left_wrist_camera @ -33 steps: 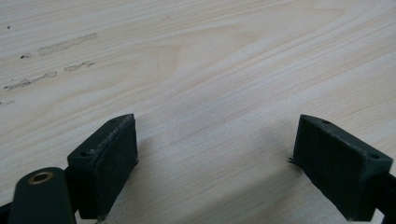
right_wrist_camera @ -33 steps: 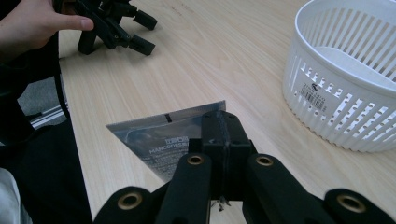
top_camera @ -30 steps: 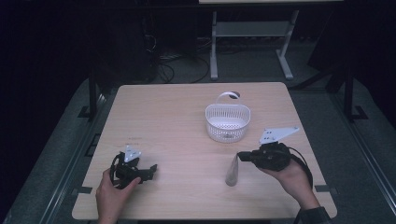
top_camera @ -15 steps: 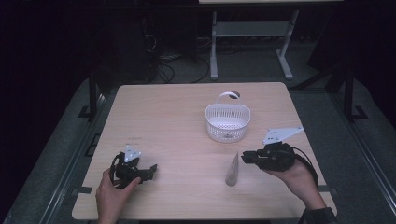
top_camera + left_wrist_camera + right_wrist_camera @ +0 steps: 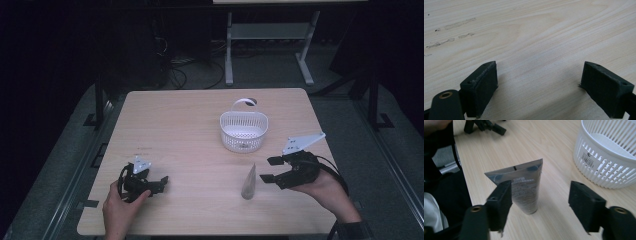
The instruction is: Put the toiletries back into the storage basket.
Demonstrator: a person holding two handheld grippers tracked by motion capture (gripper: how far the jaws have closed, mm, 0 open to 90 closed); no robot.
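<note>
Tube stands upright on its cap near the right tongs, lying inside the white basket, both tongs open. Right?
One thing is off: the tube is not inside the white basket. It stands on the bare table, apart from the basket and nearer the person, as the high view shows. The rest holds: it is upright on its cap near the right tongs, and the left tongs are open too.
</note>
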